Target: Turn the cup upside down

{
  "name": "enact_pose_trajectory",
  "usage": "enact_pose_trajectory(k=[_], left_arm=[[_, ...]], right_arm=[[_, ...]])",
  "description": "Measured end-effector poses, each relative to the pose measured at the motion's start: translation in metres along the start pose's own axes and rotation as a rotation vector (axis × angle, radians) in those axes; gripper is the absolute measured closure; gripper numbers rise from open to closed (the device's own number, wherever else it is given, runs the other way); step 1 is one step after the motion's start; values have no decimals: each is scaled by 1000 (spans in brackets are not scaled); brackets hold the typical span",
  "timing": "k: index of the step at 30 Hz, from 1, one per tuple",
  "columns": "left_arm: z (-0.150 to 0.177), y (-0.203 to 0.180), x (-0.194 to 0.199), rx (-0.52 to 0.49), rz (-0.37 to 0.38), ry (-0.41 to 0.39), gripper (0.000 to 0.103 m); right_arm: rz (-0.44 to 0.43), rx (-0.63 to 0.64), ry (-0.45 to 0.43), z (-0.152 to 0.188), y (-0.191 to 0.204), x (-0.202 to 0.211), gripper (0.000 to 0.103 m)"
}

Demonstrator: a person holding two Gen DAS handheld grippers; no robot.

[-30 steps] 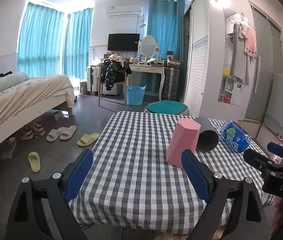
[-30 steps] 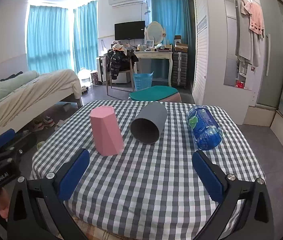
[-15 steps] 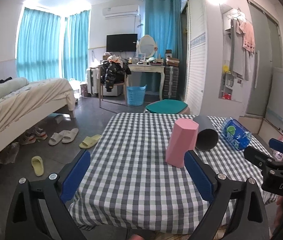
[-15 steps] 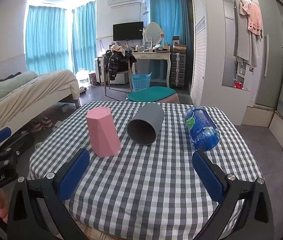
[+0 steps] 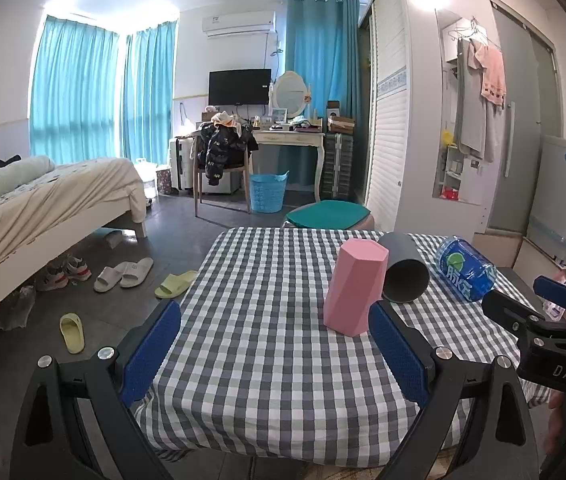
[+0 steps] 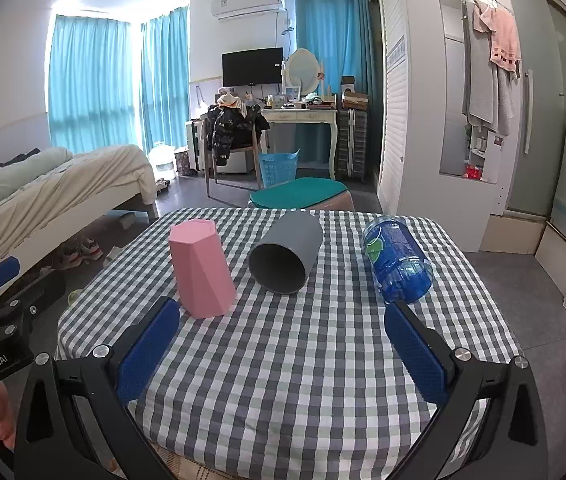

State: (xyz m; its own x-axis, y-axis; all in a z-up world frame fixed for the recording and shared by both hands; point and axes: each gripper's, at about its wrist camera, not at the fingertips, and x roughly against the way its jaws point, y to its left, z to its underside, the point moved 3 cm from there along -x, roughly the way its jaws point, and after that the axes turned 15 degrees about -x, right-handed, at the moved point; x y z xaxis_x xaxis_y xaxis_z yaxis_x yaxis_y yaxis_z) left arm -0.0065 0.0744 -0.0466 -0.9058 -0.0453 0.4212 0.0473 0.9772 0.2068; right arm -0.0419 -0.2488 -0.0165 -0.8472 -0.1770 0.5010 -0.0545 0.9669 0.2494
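Note:
A grey cup lies on its side on the checked table, its open mouth facing me; it also shows in the left wrist view. A pink faceted cup stands with its wide end down to its left, also in the left wrist view. My right gripper is open and empty, above the table's near edge, short of both cups. My left gripper is open and empty at the table's near left side; the pink cup is ahead to its right.
A blue water bottle lies on its side at the right of the table. A teal-cushioned stool stands behind the table. A bed and slippers are on the left, a wardrobe on the right.
Both grippers have drawn back a little from the table and stay open. The cups and the bottle have not moved.

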Motion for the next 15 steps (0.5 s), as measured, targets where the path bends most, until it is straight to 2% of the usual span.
enact_pose_trajectory(k=[15], left_arm=[[1, -3, 1, 0, 2, 6, 5]], right_arm=[[0, 0, 0, 1, 0, 2, 0]])
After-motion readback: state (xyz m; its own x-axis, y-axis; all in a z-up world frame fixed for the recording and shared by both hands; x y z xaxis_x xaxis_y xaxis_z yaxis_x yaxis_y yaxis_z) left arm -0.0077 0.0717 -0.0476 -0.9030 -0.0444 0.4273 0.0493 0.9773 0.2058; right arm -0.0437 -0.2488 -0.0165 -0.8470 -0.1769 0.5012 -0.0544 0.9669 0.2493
